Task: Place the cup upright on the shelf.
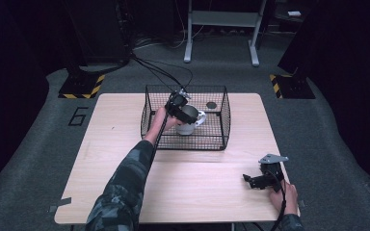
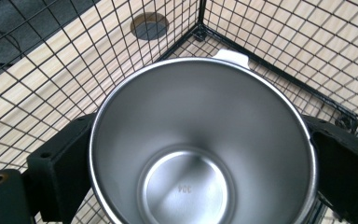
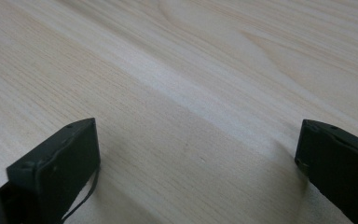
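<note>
Dark room, grey carpet, pale wooden counter (image 1: 125, 144) in the middle. Black wire basket (image 1: 224, 120) at the counter's far half. Left hand-held gripper (image 1: 183, 109) inside that basket, jaws pinching a steel cup (image 2: 200, 154) by its outer wall, one jaw on each side, spread just as wide as the cup. Cup upright, long axis vertical, open mouth up toward the gripper's camera, white handle (image 2: 231, 56) pointing to the basket's far corner. Cup's base near the basket floor; touching or not, cannot tell. Right hand-held gripper (image 1: 256, 180) low over the counter's near right corner, jaws spread wide, gripping nothing, bare wood between them.
</note>
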Demonstrator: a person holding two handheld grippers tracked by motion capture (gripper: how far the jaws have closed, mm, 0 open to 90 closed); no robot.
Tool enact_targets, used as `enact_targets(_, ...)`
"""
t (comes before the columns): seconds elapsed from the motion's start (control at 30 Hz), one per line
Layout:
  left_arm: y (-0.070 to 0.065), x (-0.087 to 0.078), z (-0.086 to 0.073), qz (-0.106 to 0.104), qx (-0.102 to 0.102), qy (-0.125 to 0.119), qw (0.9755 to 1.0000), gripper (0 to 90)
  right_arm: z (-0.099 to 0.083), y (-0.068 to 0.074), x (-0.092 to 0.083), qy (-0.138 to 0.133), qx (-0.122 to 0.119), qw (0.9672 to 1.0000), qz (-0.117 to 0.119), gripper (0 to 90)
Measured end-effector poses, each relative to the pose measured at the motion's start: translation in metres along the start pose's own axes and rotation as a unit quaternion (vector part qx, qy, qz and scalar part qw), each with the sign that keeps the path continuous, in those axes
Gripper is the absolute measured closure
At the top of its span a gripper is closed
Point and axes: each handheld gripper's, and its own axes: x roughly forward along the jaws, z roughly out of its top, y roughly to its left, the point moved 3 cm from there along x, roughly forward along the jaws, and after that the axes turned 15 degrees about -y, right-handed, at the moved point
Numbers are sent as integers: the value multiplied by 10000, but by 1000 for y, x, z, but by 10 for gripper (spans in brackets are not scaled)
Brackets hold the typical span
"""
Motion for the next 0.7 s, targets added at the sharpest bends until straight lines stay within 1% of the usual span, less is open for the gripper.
enact_targets(0.1, 2, -4, -4, 7, -65, -34, 10000, 61, 0, 0, 0, 1, 0, 10000, -1, 0)
enact_targets(0.17, 4, -6, -6, -14, -81, 16, 10000, 61, 0, 0, 0, 14, -31, 10000, 27, 0)
enact_targets(0.23, 5, -8, -7, -30, -107, 7, 9999, 61, 0, 0, 0, 11, -30, 10000, 17, 0)
enact_targets(0.33, 3, -9, -8, -17, -89, 40, 10000, 61, 0, 0, 0, 11, -30, 10000, 16, 0)
enact_targets(0.37, 3, -10, -8, -43, -48, 82, 9999, 60, 0, 0, 0, 12, -31, 10000, 17, 0)
enact_targets(0.53, 1, -11, -8, -17, -95, 86, 9999, 60, 0, 0, 0, 14, -32, 10000, 16, 0)
enact_targets(0.57, 0, -12, -8, -15, -57, 137, 9999, 60, 0, 0, 0, 13, -31, 10000, 15, 0)
enact_targets(0.6, 0, -12, -8, -15, -57, 137, 9999, 60, 0, 0, 0, 13, -31, 10000, 15, 0)
enact_targets(0.63, 0, -13, -8, -17, -95, 136, 9999, 59, 0, 0, 0, 13, -32, 10000, 16, 0)
enact_targets(0.7, 0, -13, -9, -12, -109, 116, 9999, 59, 0, 0, 0, 11, -40, 10000, 20, 0)
